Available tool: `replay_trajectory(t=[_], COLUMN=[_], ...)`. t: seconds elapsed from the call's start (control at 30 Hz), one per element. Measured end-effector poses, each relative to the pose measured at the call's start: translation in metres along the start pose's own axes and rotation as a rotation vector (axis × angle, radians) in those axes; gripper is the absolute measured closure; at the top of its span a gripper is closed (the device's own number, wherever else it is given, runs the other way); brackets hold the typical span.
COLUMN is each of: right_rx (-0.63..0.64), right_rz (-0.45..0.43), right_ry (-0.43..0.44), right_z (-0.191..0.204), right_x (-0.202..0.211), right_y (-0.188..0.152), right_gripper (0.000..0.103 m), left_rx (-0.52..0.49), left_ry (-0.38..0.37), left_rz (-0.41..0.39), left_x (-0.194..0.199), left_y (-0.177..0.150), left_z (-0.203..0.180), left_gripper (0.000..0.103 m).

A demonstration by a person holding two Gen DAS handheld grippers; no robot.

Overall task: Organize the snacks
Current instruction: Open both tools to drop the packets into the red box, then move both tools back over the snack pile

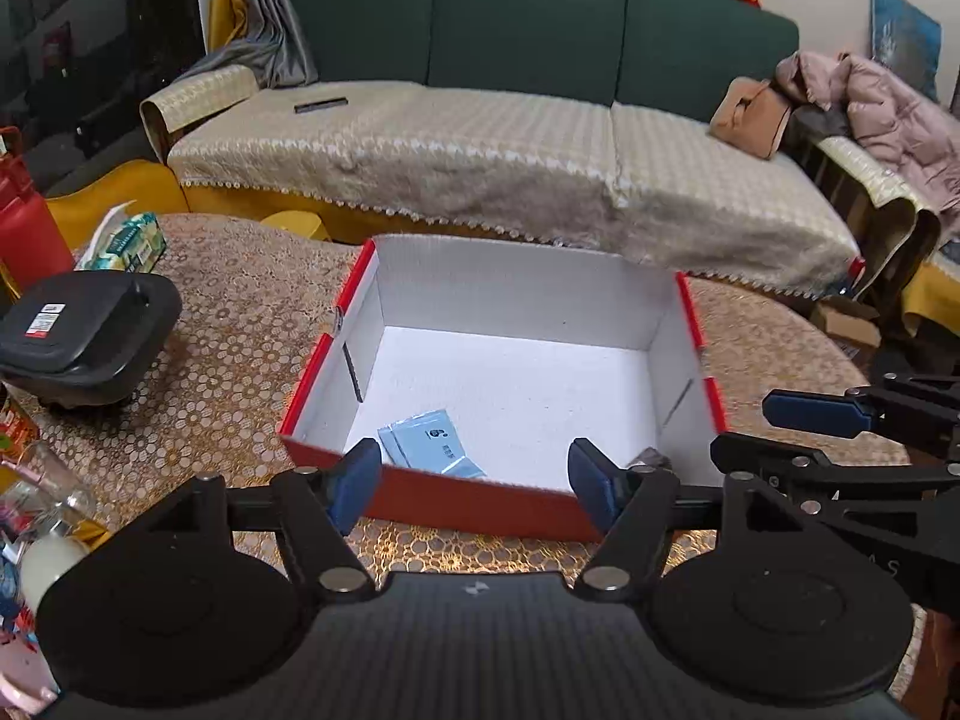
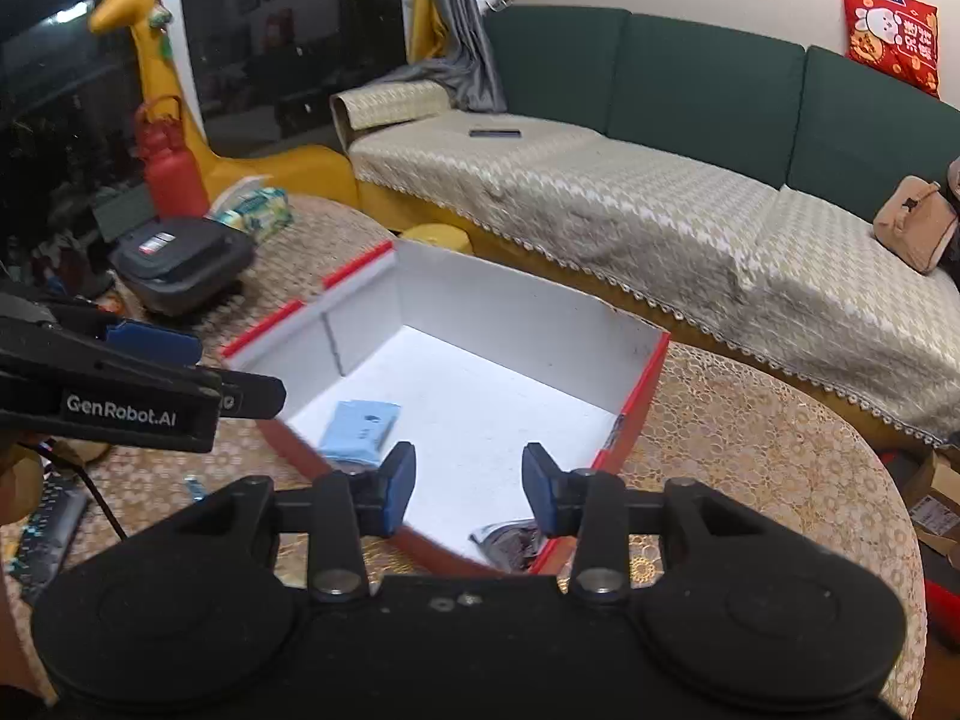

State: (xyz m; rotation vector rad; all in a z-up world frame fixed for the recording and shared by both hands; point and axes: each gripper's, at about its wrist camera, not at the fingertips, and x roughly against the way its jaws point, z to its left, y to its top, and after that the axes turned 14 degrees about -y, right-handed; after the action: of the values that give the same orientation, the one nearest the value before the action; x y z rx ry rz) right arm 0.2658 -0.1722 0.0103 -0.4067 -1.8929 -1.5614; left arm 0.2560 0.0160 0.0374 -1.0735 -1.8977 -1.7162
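Note:
A red box with a white inside (image 1: pixel 600 300) (image 2: pixel 540 318) stands open on the lace-covered table. A light blue snack packet (image 1: pixel 429 441) (image 2: pixel 360 423) lies flat in its near left corner. A dark silvery packet (image 2: pixel 510 543) lies in the near right corner; in the left wrist view only a grey edge of it (image 1: pixel 651 457) shows. My left gripper (image 1: pixel 474 483) is open and empty at the box's near wall. My right gripper (image 2: pixel 468 489) is open and empty over the near right corner; its fingers (image 1: pixel 816 414) also show from the left.
A black lidded container (image 1: pixel 84 336) (image 2: pixel 180 270), a green tissue pack (image 1: pixel 126 243) (image 2: pixel 255 210) and a red bottle (image 1: pixel 27 222) (image 2: pixel 171 168) stand on the table's left. Glassware and packets (image 1: pixel 36 516) crowd the near left edge. A sofa (image 1: pixel 510 168) lies beyond the table.

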Motion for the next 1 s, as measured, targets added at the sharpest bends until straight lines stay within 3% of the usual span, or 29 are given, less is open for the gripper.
replay_trajectory(t=[0.3,0.6,0.83,0.87,0.93,0.97,1.0], right_rx=[-0.001,-0.01,-0.03,-0.028,-0.031,-0.038,-0.047], right_rz=[-0.06,-0.069,-0.032,-0.023,-0.007,-0.006,-0.01], right_ry=[0.062,0.114,0.145,0.146,0.151,0.152,0.159], right_z=[0.012,0.029,0.044,0.047,0.052,0.053,0.055], right_x=[0.052,0.082,0.092,0.092,0.092,0.092,0.092], right_y=[-0.017,-0.043,-0.071,-0.076,-0.086,-0.09,-0.096], right_gripper=[0.055,0.053,0.051,0.049,0.03,0.0,0.0], left_rx=[0.006,0.064,0.12,0.129,0.148,0.153,0.157], left_ry=[-0.017,0.012,0.046,0.049,0.041,0.039,0.037], left_rz=[-0.057,-0.109,-0.074,-0.062,-0.036,-0.028,-0.019], left_x=[0.055,0.104,0.117,0.116,0.113,0.111,0.109], left_y=[-0.033,-0.08,-0.137,-0.145,-0.159,-0.167,-0.173], left_z=[-0.001,0.02,0.041,0.044,0.052,0.053,0.055], left_gripper=[0.027,0.019,0.014,0.014,0.014,0.014,0.014])
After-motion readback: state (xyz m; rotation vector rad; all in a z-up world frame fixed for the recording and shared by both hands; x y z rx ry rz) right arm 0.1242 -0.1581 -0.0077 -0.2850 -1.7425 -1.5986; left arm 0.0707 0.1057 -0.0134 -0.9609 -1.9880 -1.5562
